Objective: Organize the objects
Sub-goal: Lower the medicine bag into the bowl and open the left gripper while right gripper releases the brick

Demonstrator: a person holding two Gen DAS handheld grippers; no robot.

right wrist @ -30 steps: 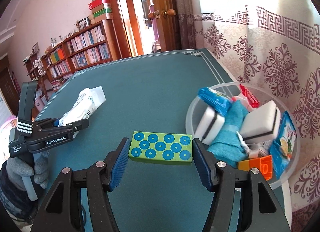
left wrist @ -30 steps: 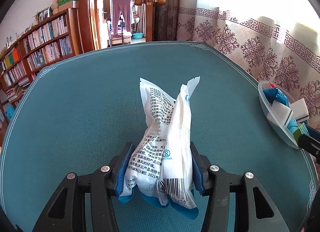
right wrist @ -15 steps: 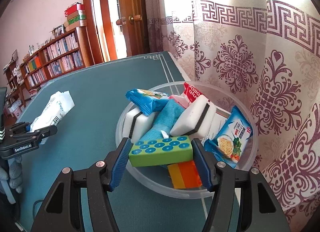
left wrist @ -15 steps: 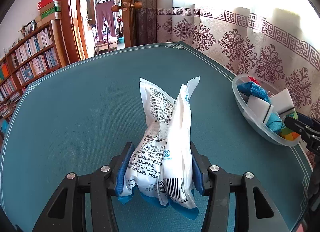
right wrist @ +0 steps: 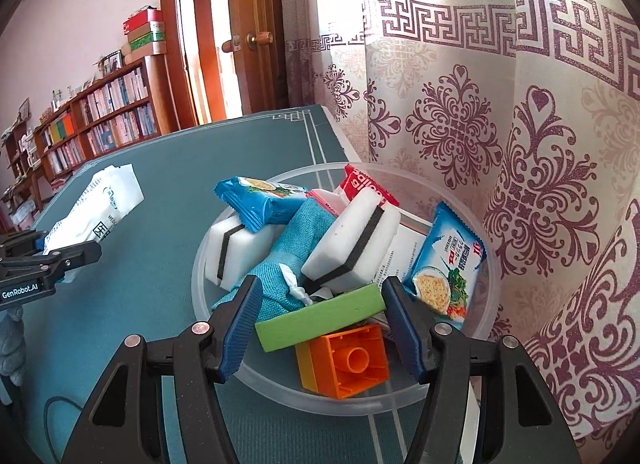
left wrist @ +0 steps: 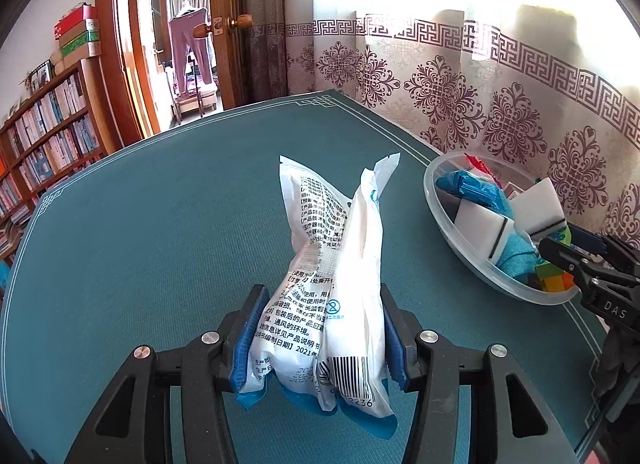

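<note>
Moved my R tongs (right wrist: 320, 316) over bowl (right wrist: 490, 264), clenching green block (right wrist: 320, 316) | only R view shows orange brick (right wrist: 344, 360) beneath | L tongs (left wrist: 318, 334) grip white pouch (left wrist: 340, 264) above tabletop (left wrist: 160, 244)

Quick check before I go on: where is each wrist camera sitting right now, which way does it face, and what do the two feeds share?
Left wrist: behind the left gripper, low over the teal table, facing the curtain; fingers clamp a white printed plastic packet.
Right wrist: behind the right gripper, above the clear plastic bowl, holding a green flat block over an orange toy brick.
Shared: packet, bowl, table; each shows the other gripper.
</note>
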